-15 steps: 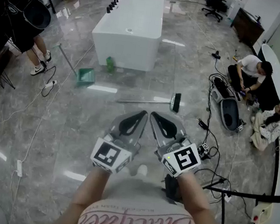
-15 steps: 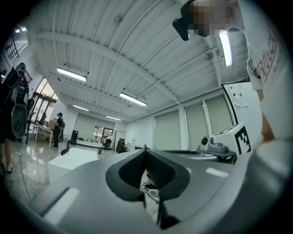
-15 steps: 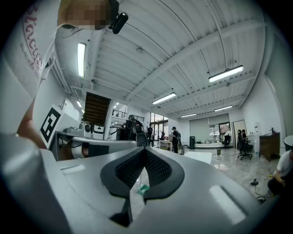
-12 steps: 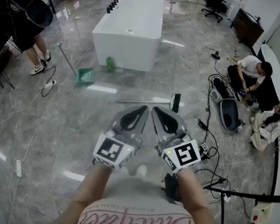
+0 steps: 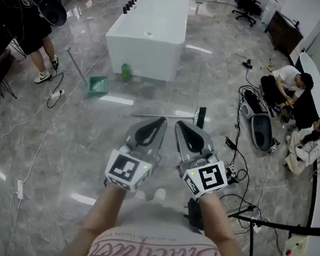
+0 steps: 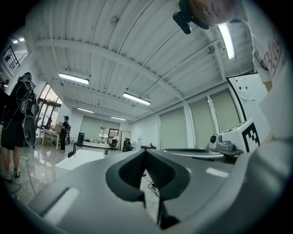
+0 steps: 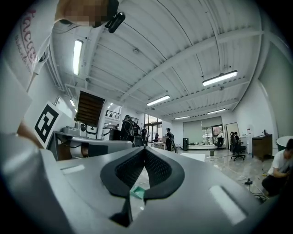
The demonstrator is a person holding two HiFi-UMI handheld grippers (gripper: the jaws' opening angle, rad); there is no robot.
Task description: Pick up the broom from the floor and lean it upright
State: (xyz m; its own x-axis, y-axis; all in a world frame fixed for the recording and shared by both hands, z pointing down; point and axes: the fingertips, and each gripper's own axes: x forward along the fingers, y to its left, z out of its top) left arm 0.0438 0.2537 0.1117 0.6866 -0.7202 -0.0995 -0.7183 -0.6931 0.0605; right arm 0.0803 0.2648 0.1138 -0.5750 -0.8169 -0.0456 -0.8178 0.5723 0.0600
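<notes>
The broom lies flat on the grey marble floor, its long pale handle (image 5: 158,115) pointing left and its dark head (image 5: 200,117) at the right. My left gripper (image 5: 161,121) and right gripper (image 5: 179,124) are held side by side in the air, their tips overlapping the handle in the head view but well above it. Both are shut with nothing between the jaws. In the left gripper view the left gripper's (image 6: 145,151) dark pads meet at the tip. In the right gripper view the right gripper (image 7: 145,150) looks the same.
A white bathtub (image 5: 151,31) stands beyond the broom, a green bottle (image 5: 125,72) at its foot. A green dustpan (image 5: 98,86) with a long handle lies to the left. Cables and cases (image 5: 261,128) litter the right, where two people sit. Another person (image 5: 22,21) stands far left.
Both grippers have edged a little forward towards the broom, still shut. The standing person at the far left has shifted further away. The broom has not moved.
</notes>
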